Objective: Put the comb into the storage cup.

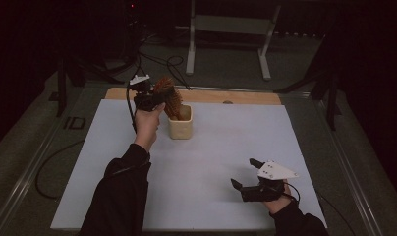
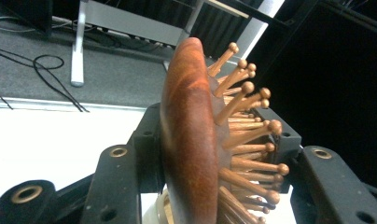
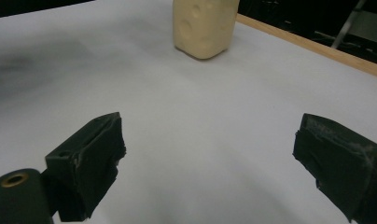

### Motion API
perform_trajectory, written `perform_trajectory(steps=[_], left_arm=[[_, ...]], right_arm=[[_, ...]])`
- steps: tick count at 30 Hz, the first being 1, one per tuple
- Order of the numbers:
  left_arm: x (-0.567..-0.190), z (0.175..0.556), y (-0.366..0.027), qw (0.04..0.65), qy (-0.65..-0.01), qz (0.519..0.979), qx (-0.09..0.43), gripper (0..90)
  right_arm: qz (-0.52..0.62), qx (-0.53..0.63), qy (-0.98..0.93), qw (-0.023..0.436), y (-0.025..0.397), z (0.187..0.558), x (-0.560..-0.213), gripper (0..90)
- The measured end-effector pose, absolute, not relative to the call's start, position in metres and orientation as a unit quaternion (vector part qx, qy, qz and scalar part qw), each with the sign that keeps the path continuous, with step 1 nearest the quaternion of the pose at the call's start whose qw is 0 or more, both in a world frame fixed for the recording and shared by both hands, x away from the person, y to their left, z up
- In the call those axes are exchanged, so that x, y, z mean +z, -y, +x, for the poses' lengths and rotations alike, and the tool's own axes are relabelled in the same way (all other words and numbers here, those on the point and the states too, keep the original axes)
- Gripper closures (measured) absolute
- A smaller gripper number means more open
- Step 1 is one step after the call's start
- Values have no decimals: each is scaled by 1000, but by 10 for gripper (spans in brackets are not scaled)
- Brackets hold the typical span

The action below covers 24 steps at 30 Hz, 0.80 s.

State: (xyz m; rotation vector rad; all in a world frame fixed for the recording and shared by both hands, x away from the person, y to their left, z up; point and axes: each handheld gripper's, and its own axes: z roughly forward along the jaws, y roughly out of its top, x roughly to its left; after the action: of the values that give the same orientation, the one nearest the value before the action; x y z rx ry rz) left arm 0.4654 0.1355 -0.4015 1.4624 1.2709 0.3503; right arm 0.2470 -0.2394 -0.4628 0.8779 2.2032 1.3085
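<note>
High view: white table (image 1: pixel 211 162), dark room; left gripper (image 1: pixel 152 98) clamps hairbrush (image 1: pixel 169 98); right gripper (image 1: pixel 245 174) apart.

Hairbrush (image 1: pixel 169 98) in cup (image 1: pixel 181 129)

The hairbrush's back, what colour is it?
Reddish-brown polished wood on the hairbrush, clearest in the left gripper view.

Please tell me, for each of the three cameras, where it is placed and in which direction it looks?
High view: above the near side, looking forward and down on the white table; both forearms, left gripper, right gripper.
Left gripper view: between its jaws, shut on the wooden hairbrush, facing the floor beyond.
Right gripper view: low, across the table between open jaws toward the cream holder.
Shared: holder and brush.
</note>
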Motion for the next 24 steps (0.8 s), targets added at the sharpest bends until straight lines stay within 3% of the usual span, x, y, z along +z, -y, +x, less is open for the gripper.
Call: perform_trajectory(steps=[7, 10, 11, 12, 13, 16, 18, 24], left_arm=[[-399, 466, -134, 534, -537, 634, 158, 434], [-397, 465, -133, 528, -536, 637, 166, 325], [-396, 465, -134, 527, -536, 638, 166, 325], [-396, 465, -134, 527, -536, 638, 166, 288], [-394, 465, -138, 528, -515, 657, 157, 158], [-393, 463, -138, 518, -503, 670, 171, 133], [-392, 461, -141, 518, -483, 687, 164, 1], [-388, 452, -150, 503, -453, 714, 179, 0]], right_arm=[[317, 474, -793, 214, 239, 246, -462, 80], [319, 474, -792, 214, 239, 247, -462, 79], [319, 474, -792, 214, 239, 247, -462, 79], [319, 474, -792, 214, 239, 247, -462, 79], [319, 474, -792, 216, 240, 247, -462, 80], [319, 474, -792, 216, 241, 247, -462, 79], [320, 476, -791, 215, 242, 248, -461, 79], [320, 473, -792, 218, 243, 248, -462, 79]])
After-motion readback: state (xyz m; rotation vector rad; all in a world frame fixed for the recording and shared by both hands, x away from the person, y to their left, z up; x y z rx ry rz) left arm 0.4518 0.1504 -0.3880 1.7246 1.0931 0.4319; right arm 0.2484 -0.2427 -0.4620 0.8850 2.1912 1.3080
